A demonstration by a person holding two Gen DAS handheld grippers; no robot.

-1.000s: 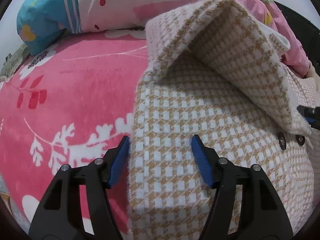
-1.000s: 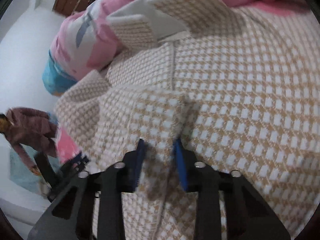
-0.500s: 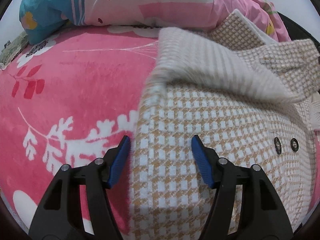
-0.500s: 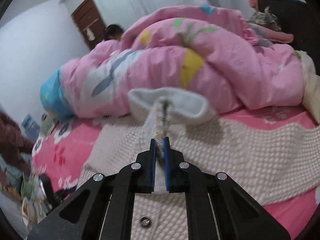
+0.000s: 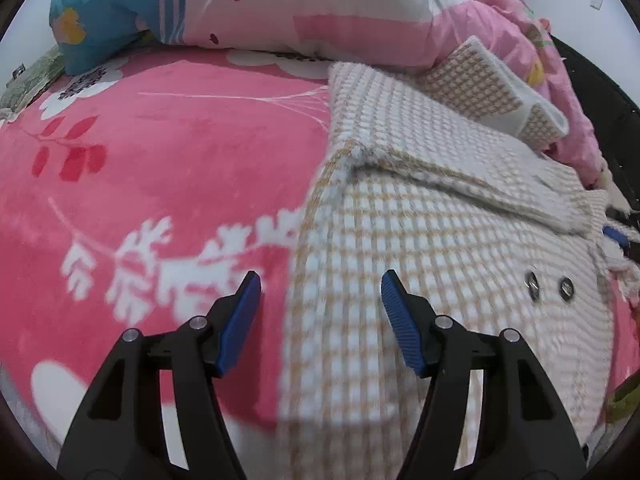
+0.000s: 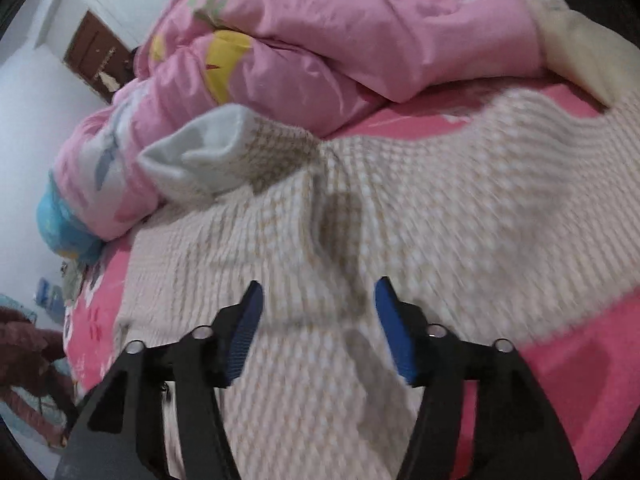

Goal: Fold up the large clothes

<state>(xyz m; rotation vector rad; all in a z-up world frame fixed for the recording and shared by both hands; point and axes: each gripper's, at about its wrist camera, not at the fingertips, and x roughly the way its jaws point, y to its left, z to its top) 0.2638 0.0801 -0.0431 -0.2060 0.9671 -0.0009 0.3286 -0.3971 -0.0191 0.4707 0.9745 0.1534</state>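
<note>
A white and tan checked coat [image 5: 420, 240] lies spread on a pink bed cover [image 5: 160, 152]. One sleeve [image 5: 420, 152] lies folded across the coat's body, and two dark buttons [image 5: 548, 284] show at the right. My left gripper [image 5: 320, 308] is open and empty, straddling the coat's left edge. In the right wrist view the coat [image 6: 400, 240] fills the middle, with its white-lined collar [image 6: 208, 152] turned up at the far side. My right gripper [image 6: 318, 316] is open and empty just above the coat.
A bunched pink duvet [image 6: 320, 48] lies along the far side of the bed, with a blue patterned part [image 5: 108, 12] at its left end. A cream fabric [image 6: 580, 52] lies at the far right. A brown door [image 6: 96, 56] stands in the white wall behind.
My right gripper held the coat's sleeve, lifted it over, and has now let go and opened. The sleeve now lies flat across the coat's body. My left gripper has stayed open.
</note>
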